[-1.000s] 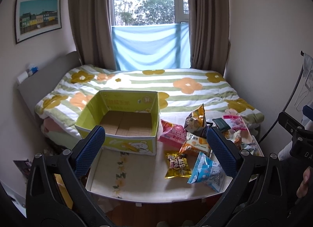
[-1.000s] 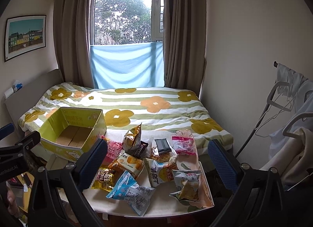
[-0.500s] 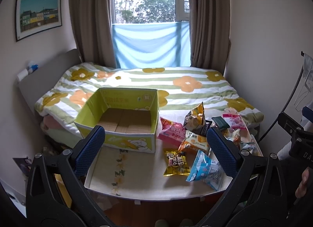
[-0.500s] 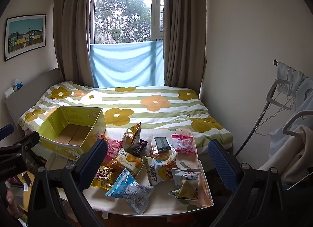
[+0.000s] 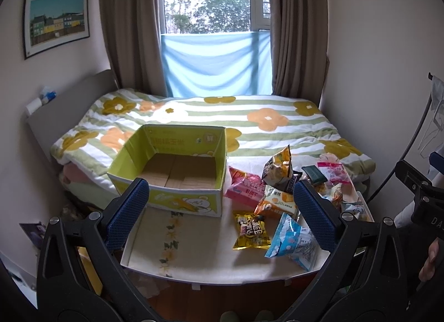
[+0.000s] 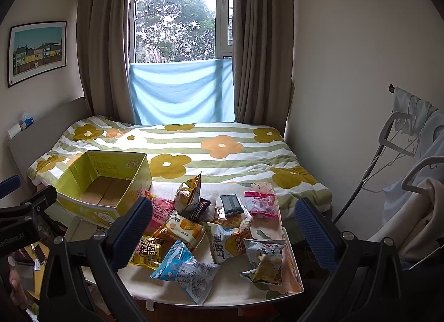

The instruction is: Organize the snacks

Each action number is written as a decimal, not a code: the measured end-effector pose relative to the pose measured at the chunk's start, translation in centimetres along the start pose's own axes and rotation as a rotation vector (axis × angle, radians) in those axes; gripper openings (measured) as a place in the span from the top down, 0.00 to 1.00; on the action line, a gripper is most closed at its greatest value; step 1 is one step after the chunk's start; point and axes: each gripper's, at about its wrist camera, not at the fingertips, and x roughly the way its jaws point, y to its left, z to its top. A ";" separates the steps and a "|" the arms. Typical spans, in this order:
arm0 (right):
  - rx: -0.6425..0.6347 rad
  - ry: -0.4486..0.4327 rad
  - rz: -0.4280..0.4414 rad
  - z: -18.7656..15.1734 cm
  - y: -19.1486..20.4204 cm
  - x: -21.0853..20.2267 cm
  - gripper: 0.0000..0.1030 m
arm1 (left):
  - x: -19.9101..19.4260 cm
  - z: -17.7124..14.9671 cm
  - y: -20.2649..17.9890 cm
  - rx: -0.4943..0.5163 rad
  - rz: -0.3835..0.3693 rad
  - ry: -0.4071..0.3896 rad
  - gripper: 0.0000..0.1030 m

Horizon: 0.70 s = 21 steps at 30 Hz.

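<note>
Both hand-held grippers, left [image 5: 220, 205] and right [image 6: 223, 223], are spread, empty. Risk: snack packets [image 6: 194, 227] overlap ahead; pinching one may drag neighbours off the table [image 5: 199, 250].

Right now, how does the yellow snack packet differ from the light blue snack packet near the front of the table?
The yellow snack packet is dark-printed and looks smaller; the light blue snack packet looks larger, with a partly clear end. The yellow one lies nearer the green box; the blue one lies nearer the table's front edge. Both lie flat, sealed and ungripped.
</note>
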 end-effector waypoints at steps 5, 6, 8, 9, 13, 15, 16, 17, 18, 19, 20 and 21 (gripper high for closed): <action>0.000 0.000 0.000 0.0 0.0 0.0 0.01 | 0.2 0.3 0.0 -0.001 0.012 0.005 0.00; 0.001 0.000 0.001 0.0 0.0 0.0 0.01 | 0.2 0.3 0.0 -0.003 0.013 0.006 0.00; 0.001 0.000 0.000 0.0 0.0 0.0 0.01 | 0.3 0.3 0.1 -0.005 0.013 0.008 0.00; 0.000 0.001 0.000 0.0 0.0 0.0 0.01 | 0.3 0.3 0.1 -0.005 0.013 0.009 0.00; 0.002 0.001 0.001 0.0 -0.1 0.0 0.01 | 0.4 0.3 0.1 -0.004 0.012 0.013 0.00; 0.001 0.001 0.001 0.0 0.0 0.0 0.01 | 0.5 0.3 0.0 -0.003 0.013 0.013 0.00; 0.001 0.001 0.000 0.0 0.0 0.0 0.01 | 0.5 0.3 0.0 -0.003 0.013 0.013 0.00; 0.002 0.000 0.002 0.0 -0.1 0.0 0.01 | 0.5 0.3 0.0 -0.004 0.012 0.013 0.00; 0.003 0.000 0.002 0.0 -0.1 0.0 0.01 | 0.5 0.3 0.0 -0.004 0.013 0.012 0.00; 0.002 -0.001 0.001 0.0 0.0 0.0 0.01 | 0.4 0.3 0.0 -0.005 0.012 0.011 0.00; 0.002 -0.001 0.001 0.0 -0.1 0.0 0.01 | 0.4 0.3 0.1 -0.005 0.012 0.010 0.00; 0.001 -0.001 0.001 0.0 -0.1 0.0 0.01 | 0.4 0.3 0.1 -0.004 0.012 0.010 0.00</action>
